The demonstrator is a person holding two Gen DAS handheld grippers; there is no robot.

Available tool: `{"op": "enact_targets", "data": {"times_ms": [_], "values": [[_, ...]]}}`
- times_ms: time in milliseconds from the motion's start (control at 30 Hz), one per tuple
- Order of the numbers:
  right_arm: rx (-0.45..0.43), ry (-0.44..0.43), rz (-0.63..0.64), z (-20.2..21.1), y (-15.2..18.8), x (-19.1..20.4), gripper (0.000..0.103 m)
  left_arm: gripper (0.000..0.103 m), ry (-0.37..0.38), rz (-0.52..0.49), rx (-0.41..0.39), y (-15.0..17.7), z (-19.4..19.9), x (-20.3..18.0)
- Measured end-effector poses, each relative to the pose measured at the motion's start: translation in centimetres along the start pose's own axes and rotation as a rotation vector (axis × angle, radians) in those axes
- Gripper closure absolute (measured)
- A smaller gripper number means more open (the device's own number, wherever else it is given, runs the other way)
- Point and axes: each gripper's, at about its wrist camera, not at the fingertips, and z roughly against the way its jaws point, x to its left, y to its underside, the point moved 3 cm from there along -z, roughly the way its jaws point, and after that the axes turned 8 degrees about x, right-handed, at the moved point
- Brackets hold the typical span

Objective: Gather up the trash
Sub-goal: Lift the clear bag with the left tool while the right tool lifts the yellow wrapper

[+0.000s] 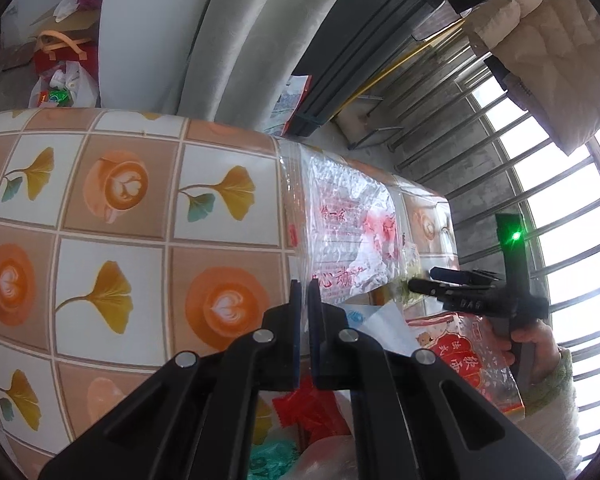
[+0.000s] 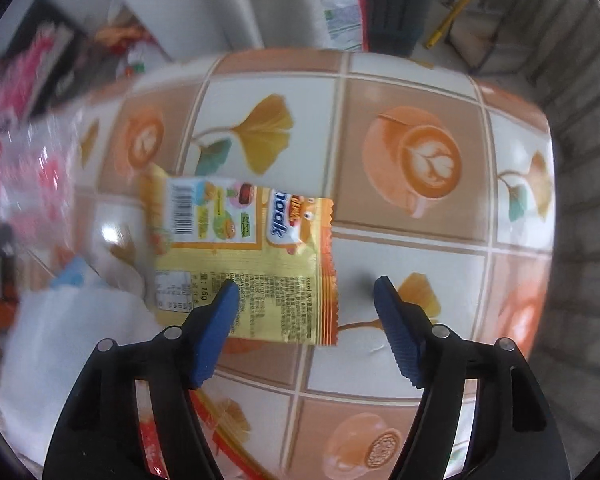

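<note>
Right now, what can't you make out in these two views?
- Left wrist view: whether the shut left hand-held gripper pinches the clear bag; the fingers hide the contact.
- Left wrist view: red wrapper below, mostly covered by the gripper body.
- Right wrist view: items at the left edge, motion-blurred.
- Right wrist view: yellow snack wrapper, small print unreadable.

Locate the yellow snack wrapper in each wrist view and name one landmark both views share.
Left wrist view: not clearly in it; the right tongs hang over crumpled packaging near the table's far right edge, and no yellow wrapper can be made out there.
Right wrist view: yellow snack wrapper lies left of centre, flat on the table, partly under the left blue pad.
Shared landmark: the tablecloth with ginkgo leaves and coffee cups.
</note>
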Motion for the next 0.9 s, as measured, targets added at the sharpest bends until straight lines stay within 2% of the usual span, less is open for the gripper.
{"op": "enact_targets", "data": {"times_ms": [67,133,167,200,300,433,633,800,833,900], "values": [[0.004,0.059,0.032,-0.2,0.0,0.8,0.054,0.1,0.001,0.006,-0.003,0.1,0.0,0.5],[0.004,0.082,0.037,-0.2,0.0,1.0,0.068,0.1,0.006,0.019,-0.005,0.2,0.0,0.9],[0.003,0.082,0.034,-0.2,0.0,0.8,0.072,0.1,0.009,0.026,-0.004,0.2,0.0,1.0],[0.004,0.075,0.033,-0.1,0.0,0.7,0.084,0.1,0.013,0.033,-0.003,0.3,-0.1,1.2],[0.001,0.08,0.022,-0.2,-0.2,0.5,0.097,0.1,0.022,0.038,-0.004,0.8,0.0,1.5],[-0.033,0.086,-0.005,0.0,-0.5,0.0,0.1,0.1,0.029,0.035,-0.02,1.3,0.7,1.6],[-0.134,0.081,-0.071,2.9,-0.7,-1.3,0.102,0.1,0.023,0.009,-0.084,2.0,3.5,0.9],[-0.217,0.061,-0.141,5.9,0.0,-3.8,0.102,0.1,0.022,-0.025,-0.135,2.9,6.2,-0.7],[-0.228,0.057,-0.152,6.8,1.2,-2.8,0.102,0.1,0.022,-0.034,-0.144,3.3,6.8,-1.2],[-0.262,0.044,-0.176,8.2,2.0,-3.8,0.102,0.1,0.024,-0.051,-0.158,3.8,7.7,-1.9]]}}
